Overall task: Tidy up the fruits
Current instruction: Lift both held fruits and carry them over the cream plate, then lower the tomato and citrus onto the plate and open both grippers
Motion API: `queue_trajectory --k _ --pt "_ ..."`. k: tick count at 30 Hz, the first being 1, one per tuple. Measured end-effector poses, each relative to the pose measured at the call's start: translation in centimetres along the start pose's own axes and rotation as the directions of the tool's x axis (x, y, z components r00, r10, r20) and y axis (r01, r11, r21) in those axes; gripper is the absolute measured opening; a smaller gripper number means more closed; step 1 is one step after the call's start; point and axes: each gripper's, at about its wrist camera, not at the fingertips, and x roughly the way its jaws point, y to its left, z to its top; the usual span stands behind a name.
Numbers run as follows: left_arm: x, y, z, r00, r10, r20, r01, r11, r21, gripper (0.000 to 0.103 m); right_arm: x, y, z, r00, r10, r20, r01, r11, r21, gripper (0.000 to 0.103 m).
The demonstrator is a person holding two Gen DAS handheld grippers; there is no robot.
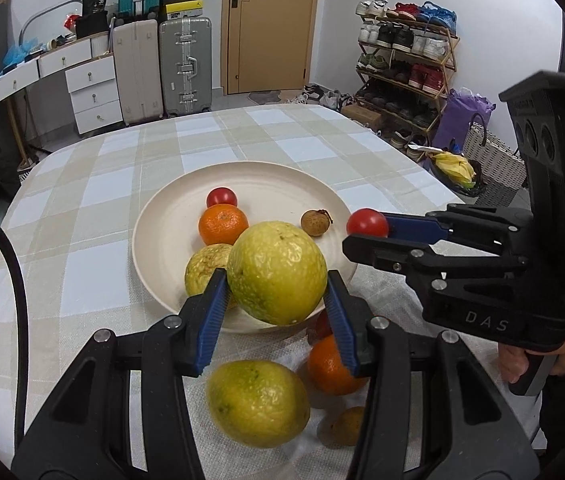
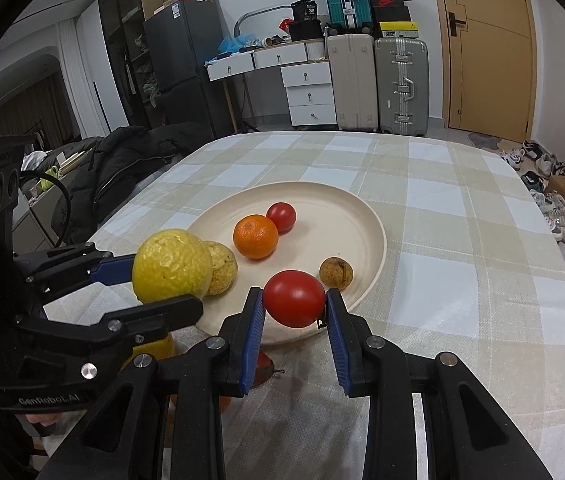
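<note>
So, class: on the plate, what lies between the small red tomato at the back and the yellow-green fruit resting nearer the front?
An orange lies between the tomato and the yellow-green fruit on the plate, touching both; the left wrist view shows it.

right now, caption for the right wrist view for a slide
Right tongs grip a red tomato over the plate; left tongs carry a yellow citrus.

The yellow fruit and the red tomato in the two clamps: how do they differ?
The yellow fruit is much bigger and bumpy; the red tomato is small and smooth. The left gripper holds the fruit, the right gripper the tomato. Both hang over the plate's near edge.
</note>
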Motion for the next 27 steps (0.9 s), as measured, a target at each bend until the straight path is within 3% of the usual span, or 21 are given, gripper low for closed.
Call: queue_trajectory --k 14,27 --pt "2.9 -0.2 0.1 0.998 0.024 -0.06 -0.022 0.999 0.036 0.046 2.0 -0.8 0.8 0.999 0.021 -0.024 -0.021 1.0 0.018 0.032" --pt "4.4 3.4 0.4 0.994 0.071 -0.087 -0.074 0.997 -0.03 0.046 3.1 0.2 0.7 0.998 0.014 -0.056 -0.015 1.0 -0.006 0.032"
